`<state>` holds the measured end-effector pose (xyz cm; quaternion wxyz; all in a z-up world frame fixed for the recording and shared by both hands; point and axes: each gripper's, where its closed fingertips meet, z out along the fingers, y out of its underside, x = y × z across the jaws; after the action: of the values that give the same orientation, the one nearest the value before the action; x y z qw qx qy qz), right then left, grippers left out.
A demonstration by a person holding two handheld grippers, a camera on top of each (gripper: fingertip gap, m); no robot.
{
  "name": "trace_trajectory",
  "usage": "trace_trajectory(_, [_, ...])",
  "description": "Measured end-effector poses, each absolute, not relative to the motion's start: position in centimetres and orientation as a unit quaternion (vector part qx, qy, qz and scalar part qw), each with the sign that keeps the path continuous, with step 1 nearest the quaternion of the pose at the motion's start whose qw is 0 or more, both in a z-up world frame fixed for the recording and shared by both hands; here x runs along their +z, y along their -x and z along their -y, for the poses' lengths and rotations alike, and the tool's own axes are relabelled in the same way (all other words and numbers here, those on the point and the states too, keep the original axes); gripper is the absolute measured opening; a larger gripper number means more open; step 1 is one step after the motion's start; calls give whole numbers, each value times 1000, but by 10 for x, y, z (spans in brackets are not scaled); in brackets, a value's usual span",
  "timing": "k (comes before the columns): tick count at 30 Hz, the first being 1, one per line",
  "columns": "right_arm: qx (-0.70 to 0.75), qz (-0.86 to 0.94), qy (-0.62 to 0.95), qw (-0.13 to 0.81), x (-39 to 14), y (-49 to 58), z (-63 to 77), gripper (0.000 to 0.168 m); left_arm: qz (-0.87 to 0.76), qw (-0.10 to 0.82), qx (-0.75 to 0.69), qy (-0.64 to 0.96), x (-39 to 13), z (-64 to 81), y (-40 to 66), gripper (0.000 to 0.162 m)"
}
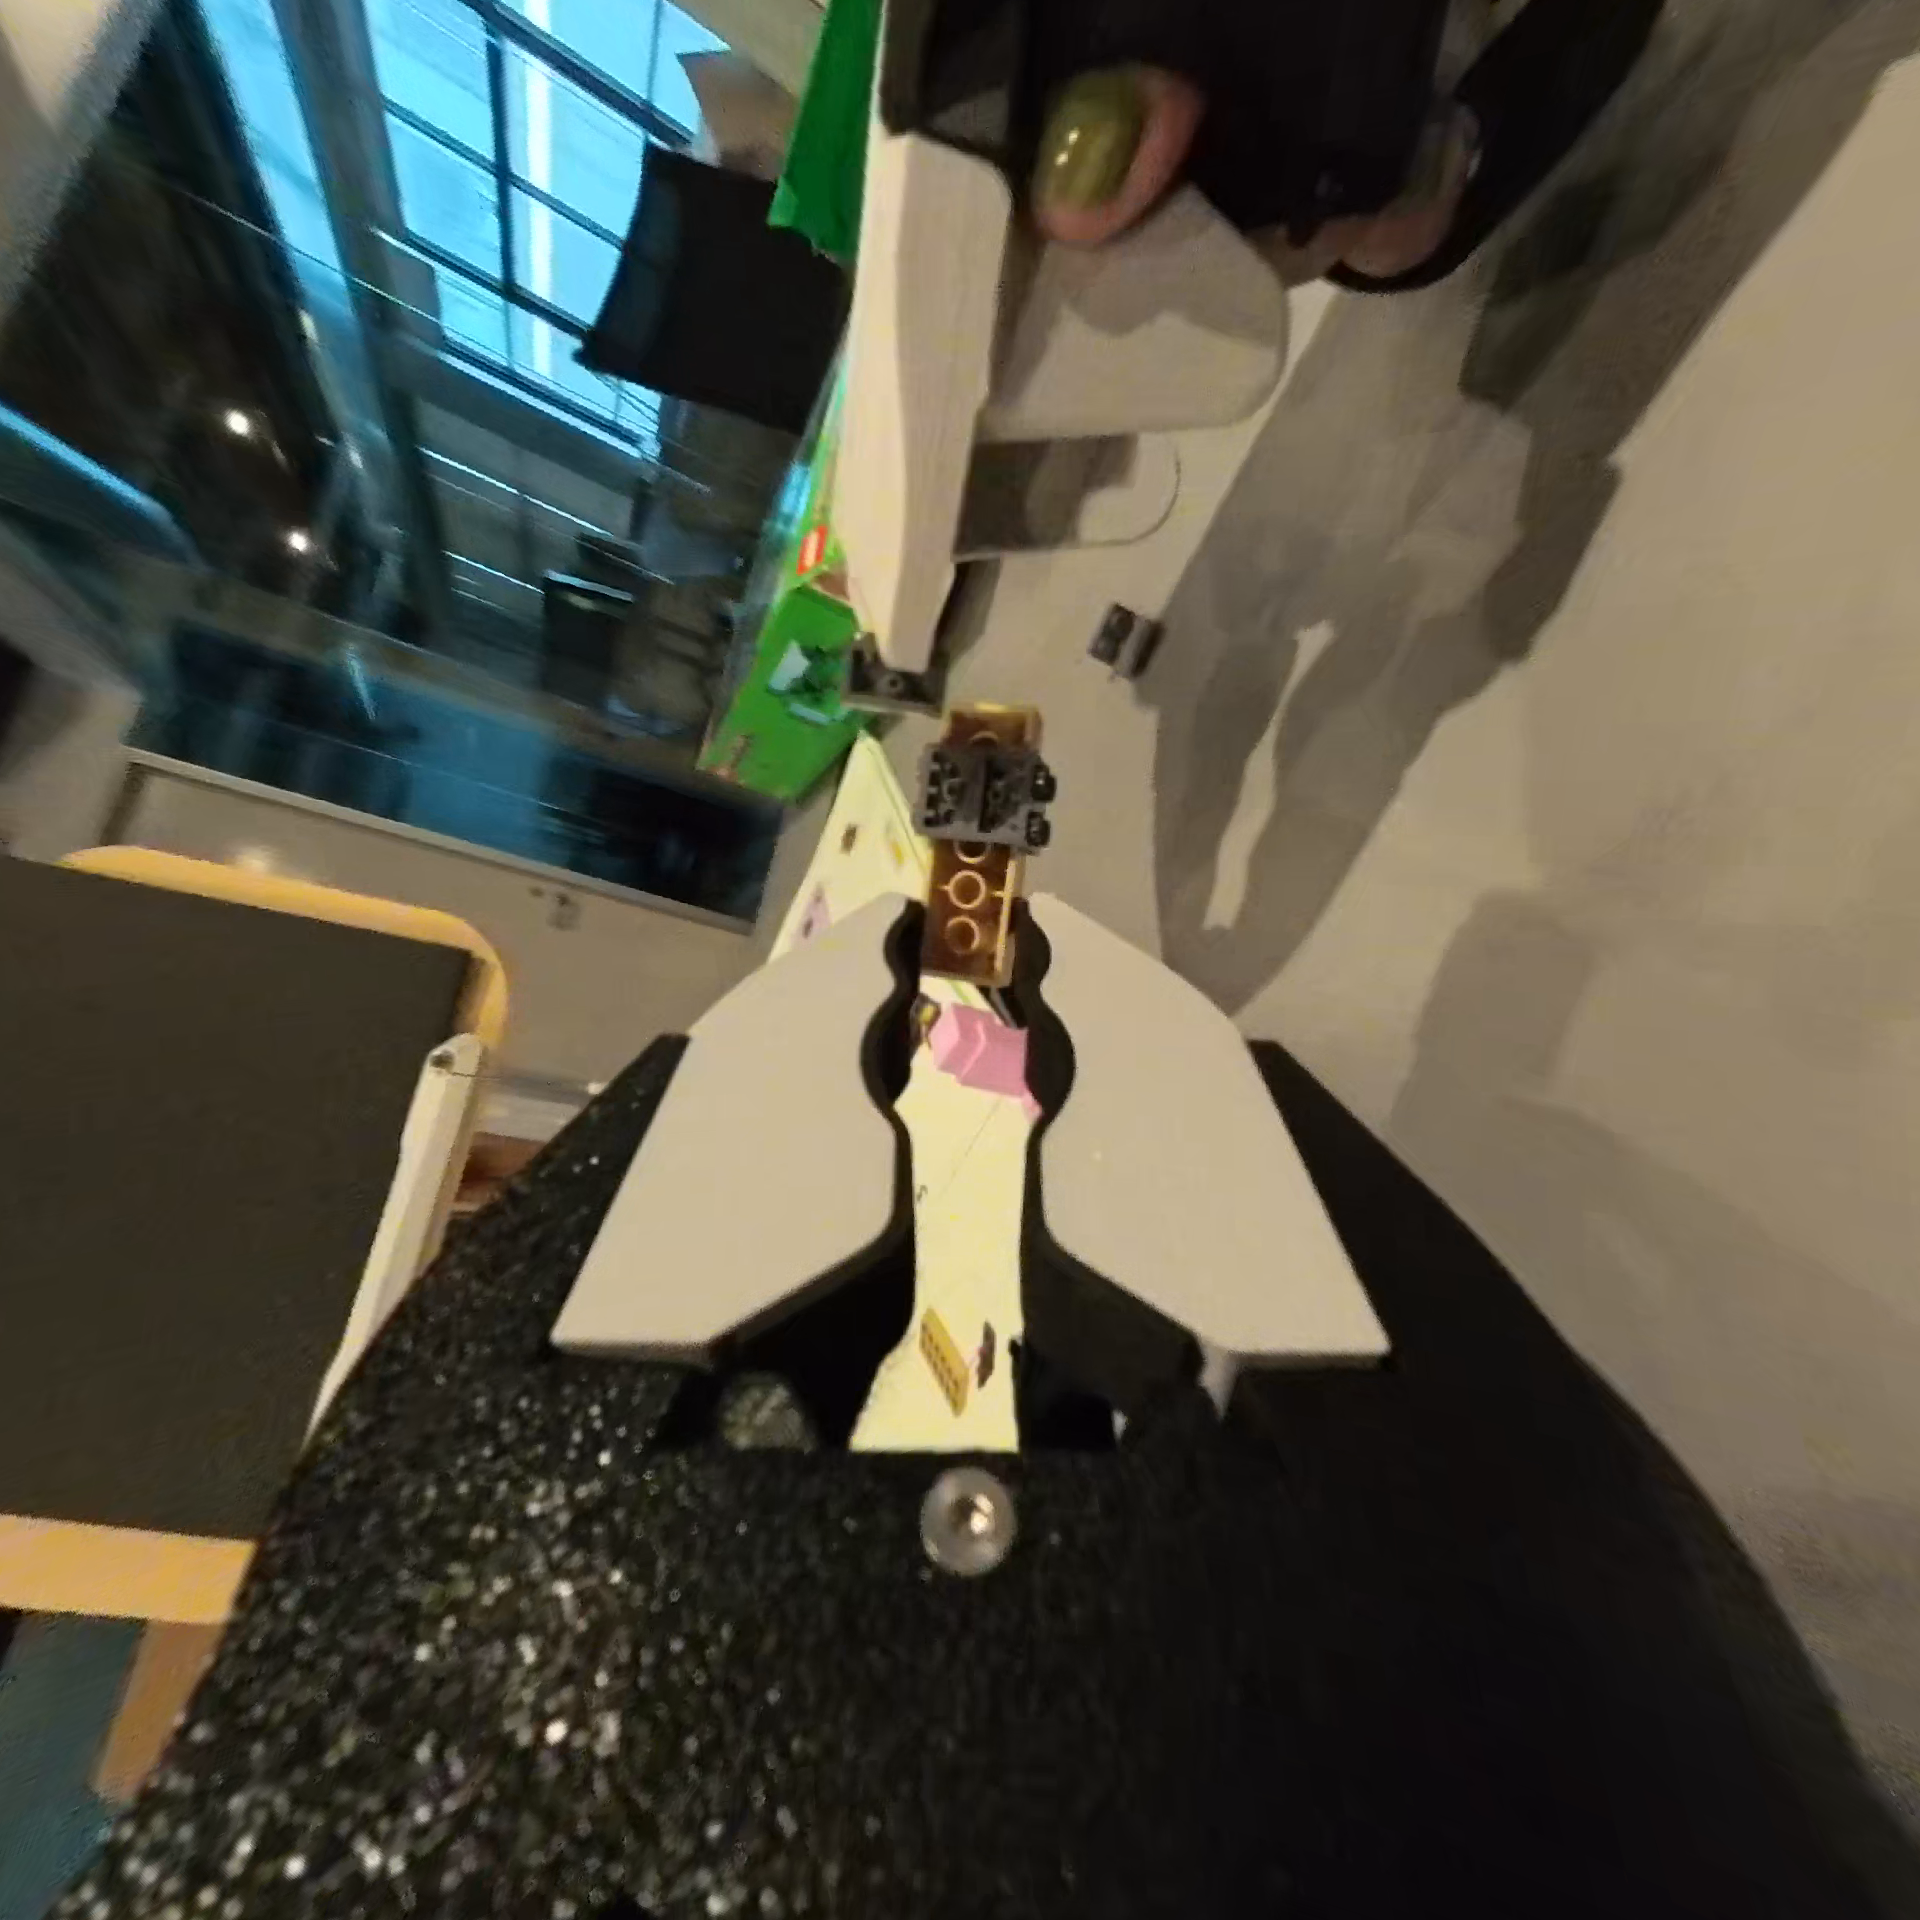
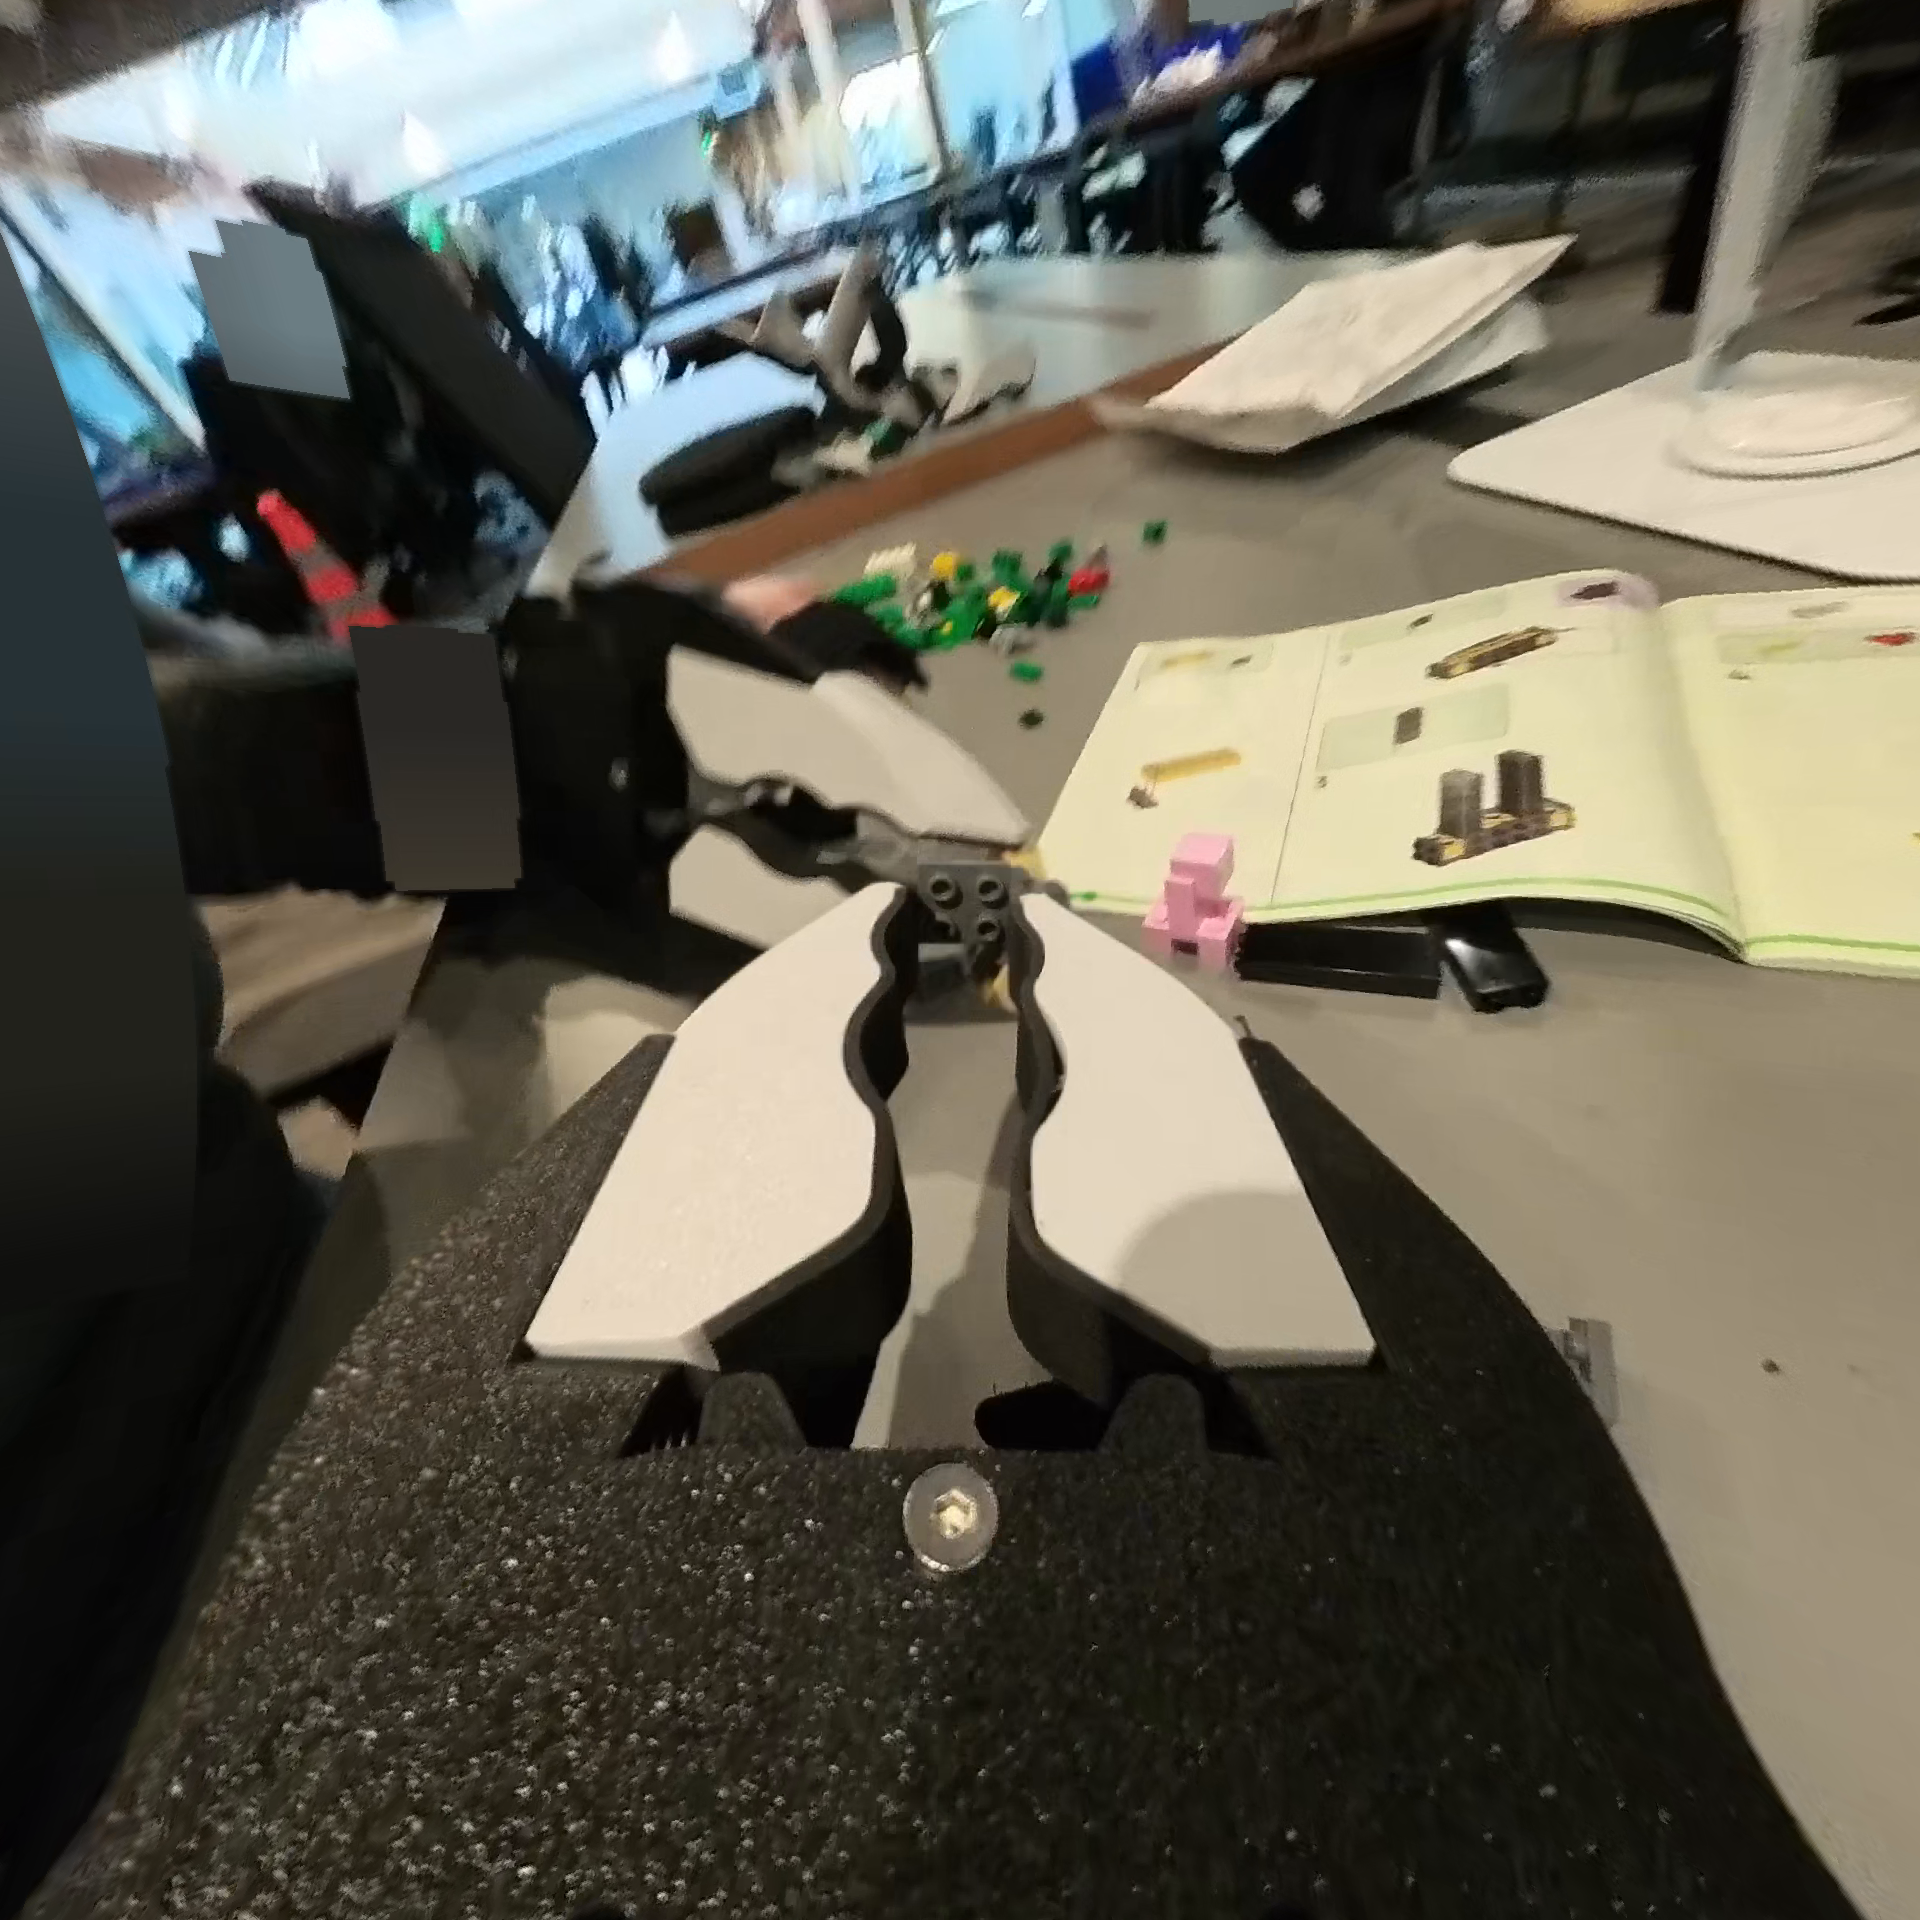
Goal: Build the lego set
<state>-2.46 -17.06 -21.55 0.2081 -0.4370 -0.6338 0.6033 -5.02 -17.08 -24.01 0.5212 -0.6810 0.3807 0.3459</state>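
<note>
Beside instruction booklet [image 2: 1455,748], above table [image 2: 1455,1195]: left tool [image 1: 971,935] clamped on tan plate [image 1: 971,914] as anchor; right tool [image 2: 961,914] gripping grey brick [image 2: 966,899], apparently for pressing on. Pink pig [image 2: 1195,894] parked nearby.

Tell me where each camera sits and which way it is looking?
Left wrist view: on the left claw, looking along its fingers, rolled sideways; it grips a tan plate, with the right claw ahead.
Right wrist view: on the right claw, facing the table, booklet and left claw.
Both show the dark grey brick and pink pig.
</note>
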Motion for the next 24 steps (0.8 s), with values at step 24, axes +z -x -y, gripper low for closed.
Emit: trace_trajectory(24, [608, 595, 469, 236, -221, 29, 162, 16, -346, 564, 361, 658, -229, 173, 50, 16])
